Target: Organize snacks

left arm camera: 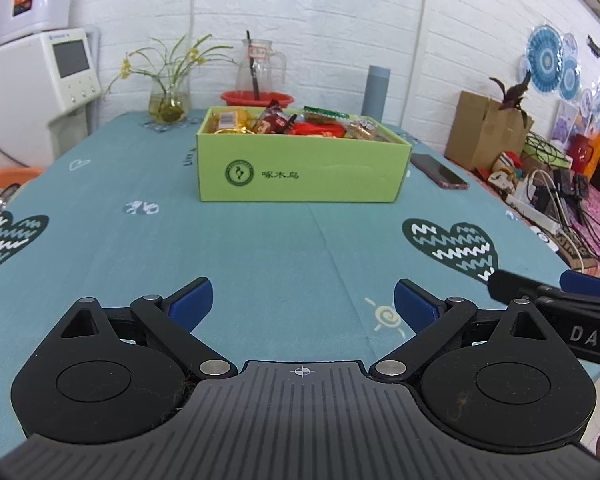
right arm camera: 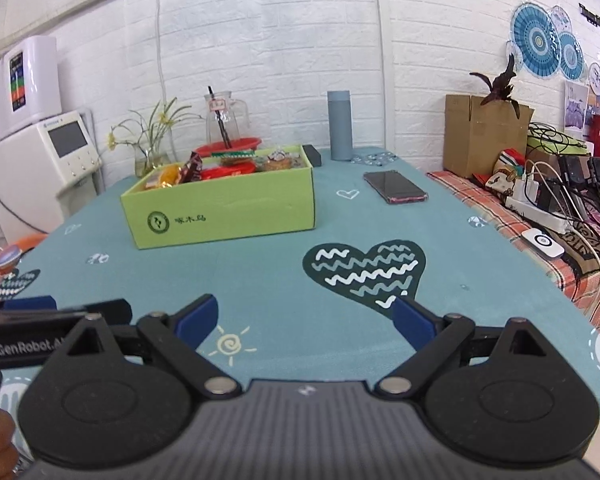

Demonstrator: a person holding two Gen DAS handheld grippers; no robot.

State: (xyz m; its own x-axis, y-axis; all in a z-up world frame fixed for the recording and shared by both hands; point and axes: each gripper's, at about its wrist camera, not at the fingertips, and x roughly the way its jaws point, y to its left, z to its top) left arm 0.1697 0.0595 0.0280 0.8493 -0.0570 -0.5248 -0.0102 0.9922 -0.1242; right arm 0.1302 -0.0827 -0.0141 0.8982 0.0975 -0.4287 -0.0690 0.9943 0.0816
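Both grippers' fingers (left arm camera: 190,300) (right arm camera: 414,318) spread, empty; box (left arm camera: 300,172) walls hide most snacks (left arm camera: 284,122).

Snacks (left arm camera: 284,122) mostly hidden behind the green box (left arm camera: 300,168) wall; labels too small to read. Right gripper (left arm camera: 556,300) cut off at right frame edge.

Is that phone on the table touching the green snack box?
Apart. In the right wrist view, bare teal tablecloth shows plainly between the phone and the green snack box; the left wrist view shows a strip of cloth between them too.
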